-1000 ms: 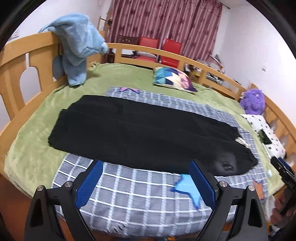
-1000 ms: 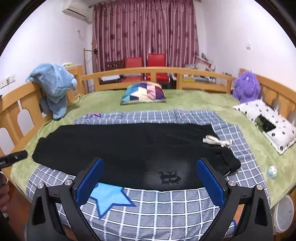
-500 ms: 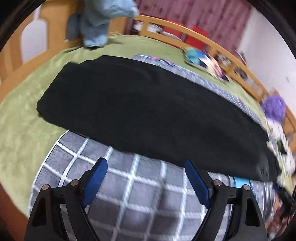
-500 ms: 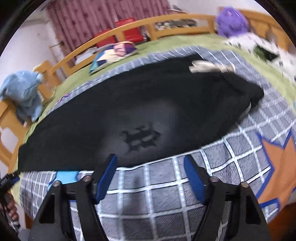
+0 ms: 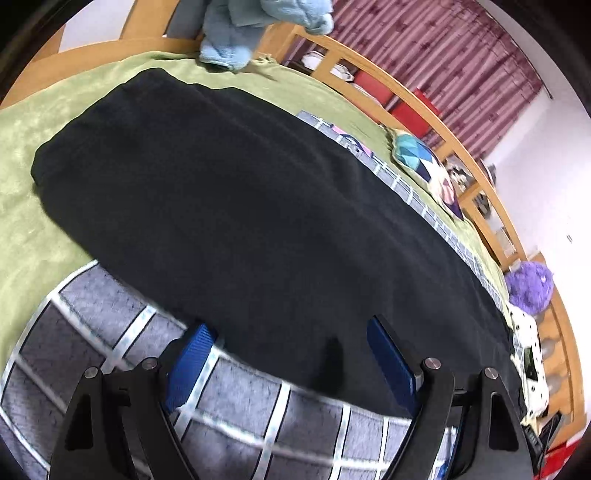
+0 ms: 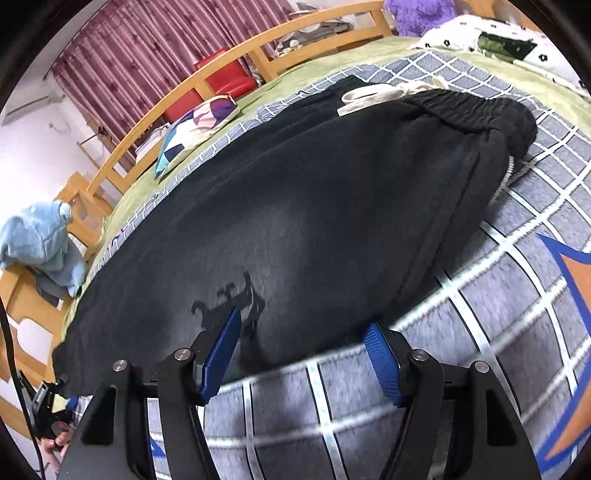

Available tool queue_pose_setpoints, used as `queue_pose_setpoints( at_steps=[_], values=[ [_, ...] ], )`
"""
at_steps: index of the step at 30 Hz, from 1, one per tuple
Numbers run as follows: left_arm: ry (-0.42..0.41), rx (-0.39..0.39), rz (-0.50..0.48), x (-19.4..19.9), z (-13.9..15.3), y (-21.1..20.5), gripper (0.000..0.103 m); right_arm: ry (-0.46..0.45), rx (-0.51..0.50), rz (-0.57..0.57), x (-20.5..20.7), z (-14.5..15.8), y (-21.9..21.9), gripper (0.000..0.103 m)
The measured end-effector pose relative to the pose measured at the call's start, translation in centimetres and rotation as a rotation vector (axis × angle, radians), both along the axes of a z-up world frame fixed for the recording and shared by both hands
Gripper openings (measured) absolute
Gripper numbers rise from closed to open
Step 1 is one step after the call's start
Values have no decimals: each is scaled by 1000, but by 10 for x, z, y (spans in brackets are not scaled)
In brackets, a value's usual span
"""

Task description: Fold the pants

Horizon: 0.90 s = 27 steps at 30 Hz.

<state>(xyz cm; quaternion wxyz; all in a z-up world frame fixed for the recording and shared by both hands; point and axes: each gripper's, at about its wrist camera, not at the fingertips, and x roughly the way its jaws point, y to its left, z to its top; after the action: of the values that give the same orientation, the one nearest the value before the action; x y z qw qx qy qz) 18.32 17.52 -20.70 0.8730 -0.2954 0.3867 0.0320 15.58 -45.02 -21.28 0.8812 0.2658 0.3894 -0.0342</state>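
Black pants [image 5: 258, 206] lie flat, folded lengthwise, across a grey checked blanket [image 5: 110, 332] on the bed. My left gripper [image 5: 288, 343] is open, its blue pads either side of the near edge on the leg half. My right gripper [image 6: 306, 332] is open at the near edge of the pants [image 6: 314, 206] by a dark printed logo [image 6: 236, 299]. The elastic waistband [image 6: 476, 110] and a white drawstring [image 6: 373, 96] lie at the right end. Neither gripper holds cloth.
A green bedspread [image 5: 33, 166] lies under the blanket [image 6: 517, 295]. A wooden bed rail [image 5: 406, 99] runs round the bed, a blue towel [image 5: 236, 33] hanging on it. A patterned cushion [image 6: 195, 125], a purple plush toy [image 5: 528, 284] and a spotted pillow [image 6: 480, 40] lie beyond the pants.
Both grippers have dropped and moved in close to the near edge of the pants, staying open. The pants have not moved.
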Motion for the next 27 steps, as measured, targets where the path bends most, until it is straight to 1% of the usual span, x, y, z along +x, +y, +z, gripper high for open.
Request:
queue_pose_setpoints(
  at_steps=[1, 2, 3, 4, 5, 6, 7, 9, 13, 16, 17, 20, 21, 22, 24, 25, 26, 27],
  values=[
    [7, 8, 9, 2, 1, 0, 73, 1, 4, -6, 4, 0, -2, 52],
    [24, 27, 17, 6, 2, 0, 67, 11, 6, -15, 8, 0, -4, 37],
    [34, 41, 19, 8, 3, 0, 52, 19, 12, -21, 12, -1, -7, 32],
    [48, 63, 22, 11, 6, 1, 34, 22, 37, -20, 15, 0, -11, 26],
    [66, 89, 32, 14, 9, 3, 23, 19, 59, -21, 16, 1, -14, 22],
    [68, 86, 28, 15, 13, 7, 17, 10, 80, -25, 16, 6, -17, 21],
    [50, 64, 17, 14, 18, 11, 16, -1, 85, -22, 16, 12, -17, 21],
    [1, 38, -4, 14, 36, 15, 15, -33, 47, -1, 15, 35, -13, 20],
    [-76, 104, -42, 27, 75, 12, 15, -102, -70, 49, 30, 85, 0, 18],
    [-123, 145, -60, 46, 99, 11, 15, -133, -112, 72, 59, 112, 4, 18],
    [-139, 166, -64, 58, 107, 9, 15, -143, -128, 81, 75, 121, 6, 18],
    [-166, 202, -65, 88, 122, 9, 15, -170, -173, 96, 112, 133, 10, 17],
    [-173, 213, -64, 109, 126, 7, 15, -173, -203, 101, 133, 136, 14, 17],
    [-176, 221, -61, 117, 128, 6, 15, -173, -218, 103, 148, 138, 15, 17],
    [-178, 252, -61, 152, 132, -3, 15, -165, -229, 97, 184, 138, 15, 17],
    [-179, 266, -67, 165, 132, -7, 16, -144, -221, 80, 209, 135, 12, 19],
    [-173, 281, -77, 176, 131, -12, 17, -127, -213, 71, 223, 131, 10, 27],
    [-152, 303, -97, 190, 126, -18, 21, -98, -210, 63, 240, 124, 10, 32]
  ],
)
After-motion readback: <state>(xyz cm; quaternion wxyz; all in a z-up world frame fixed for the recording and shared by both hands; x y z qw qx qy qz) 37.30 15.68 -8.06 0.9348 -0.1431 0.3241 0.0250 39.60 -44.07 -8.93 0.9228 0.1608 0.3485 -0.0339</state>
